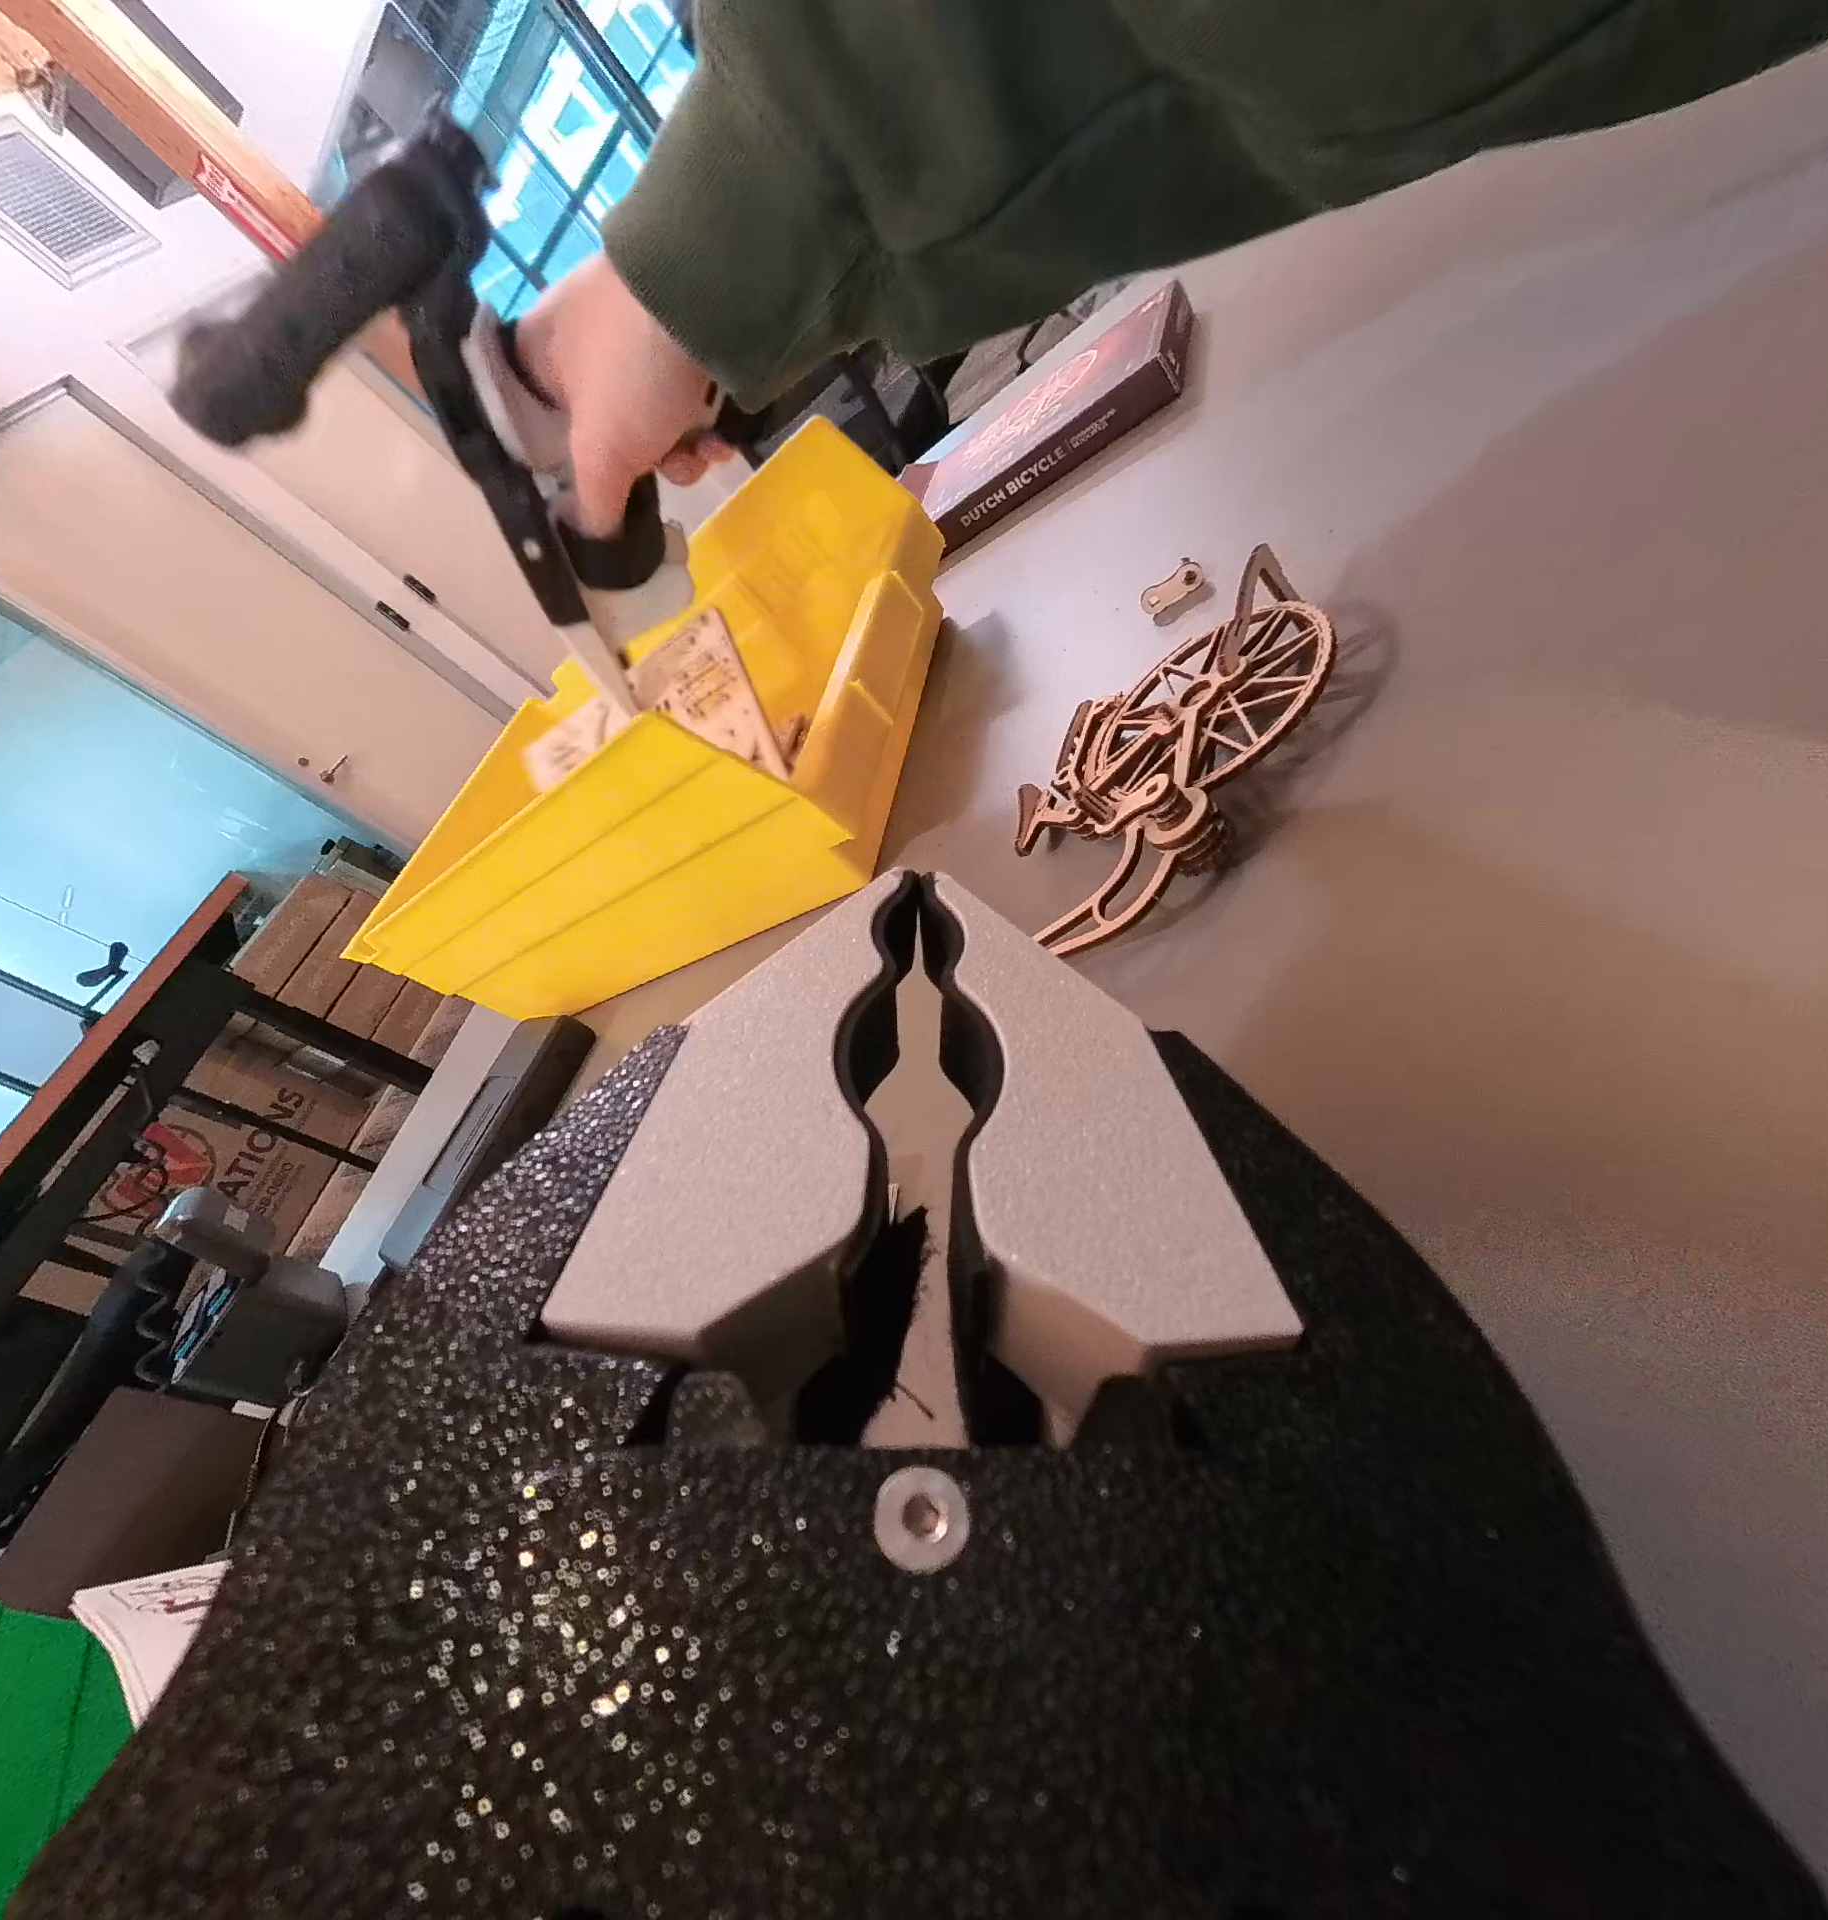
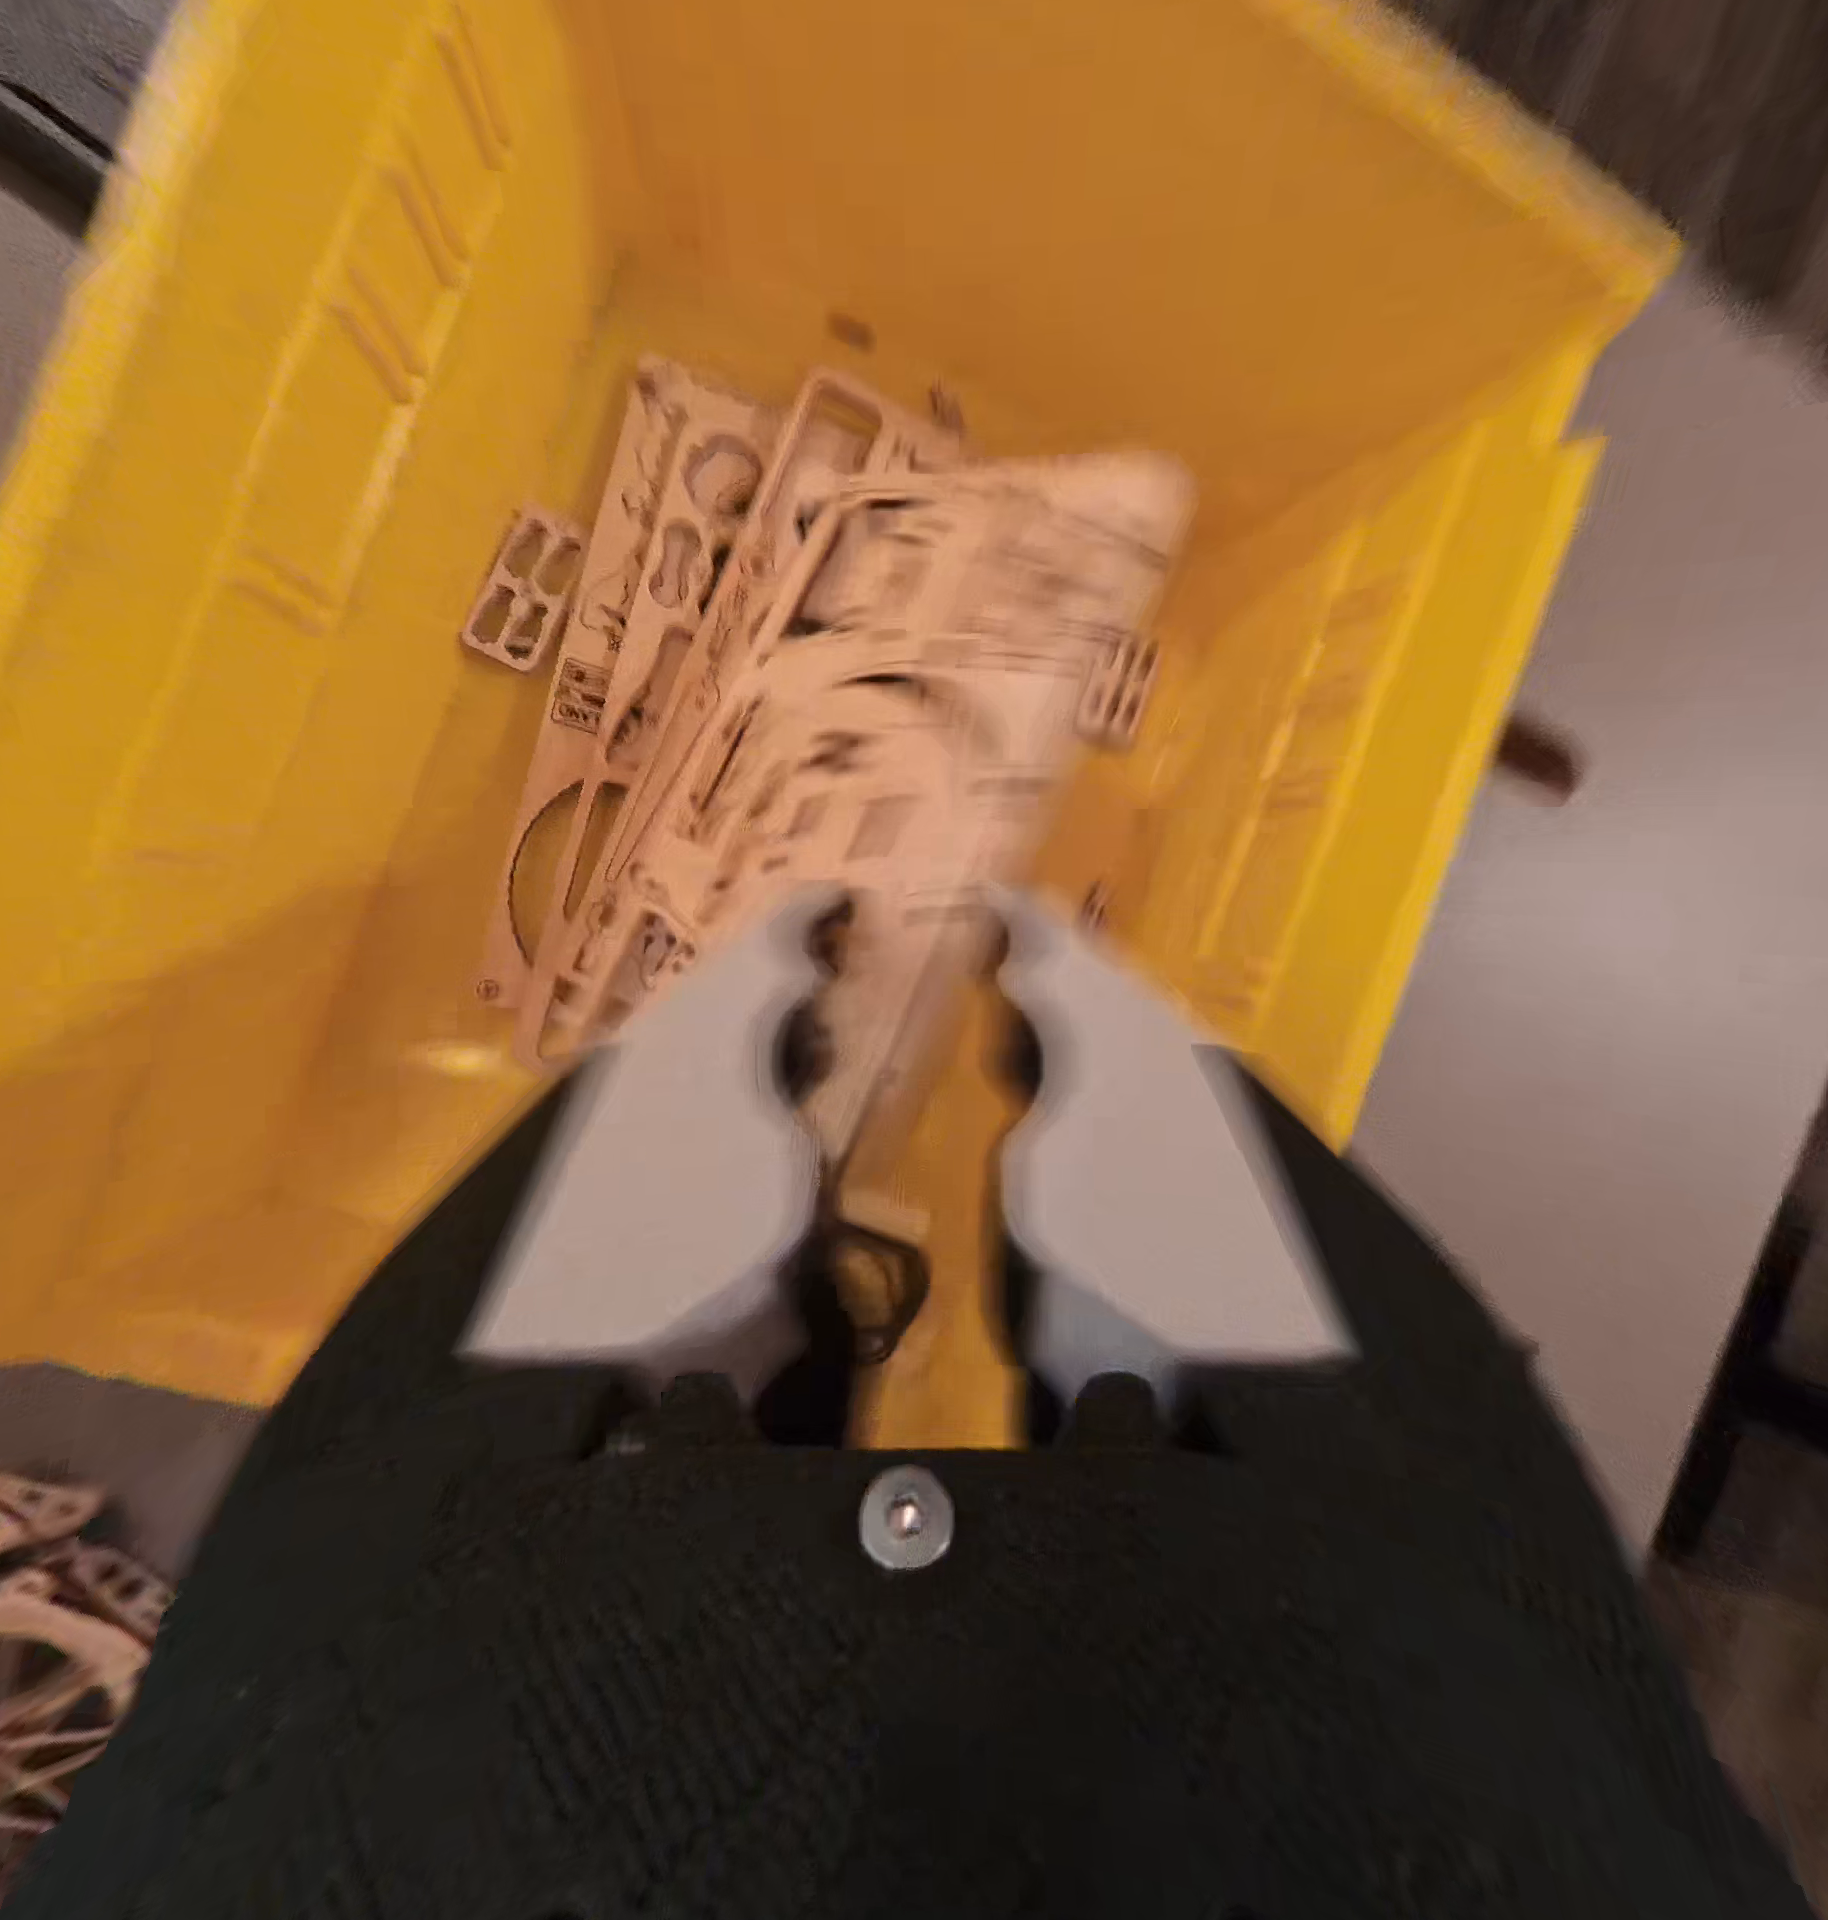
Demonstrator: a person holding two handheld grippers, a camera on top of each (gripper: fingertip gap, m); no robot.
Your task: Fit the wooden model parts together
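Two grippers are seen, one in each view. In the left wrist view the left gripper (image 1: 918,894) is held low over the grey table (image 1: 1512,935), its grey fingers (image 1: 1055,1049) brought together at the tips with nothing between them. Just ahead of those tips and slightly to the right, a partly built wooden model (image 1: 1170,748) with a spoked wheel is lying flat on the table. A small loose wooden piece (image 1: 1175,590) lies just beyond it. Ahead and to the left of the tips a yellow bin (image 1: 619,862) is standing, with flat wooden sheets (image 1: 702,686) seen inside it. Farther off, the right gripper (image 1: 603,665) is pointed down into that bin, held by a hand (image 1: 598,405) coming out of a dark green sleeve (image 1: 889,187). Beyond the bin a dark box (image 1: 1066,426) lies on the table.

In the right wrist view, which is blurred, the right gripper (image 2: 915,920) is shown with its fingers (image 2: 681,1143) set apart above the inside of the yellow bin (image 2: 266,520). A pale wooden sheet (image 2: 951,707) runs between and ahead of the fingers; whether it is touched by them cannot be told through the blur. More cut wooden sheets (image 2: 619,644) lie on the bin floor to the left of it. Part of the wooden model (image 2: 27,1600) is seen outside the bin, behind and to the left of the gripper.
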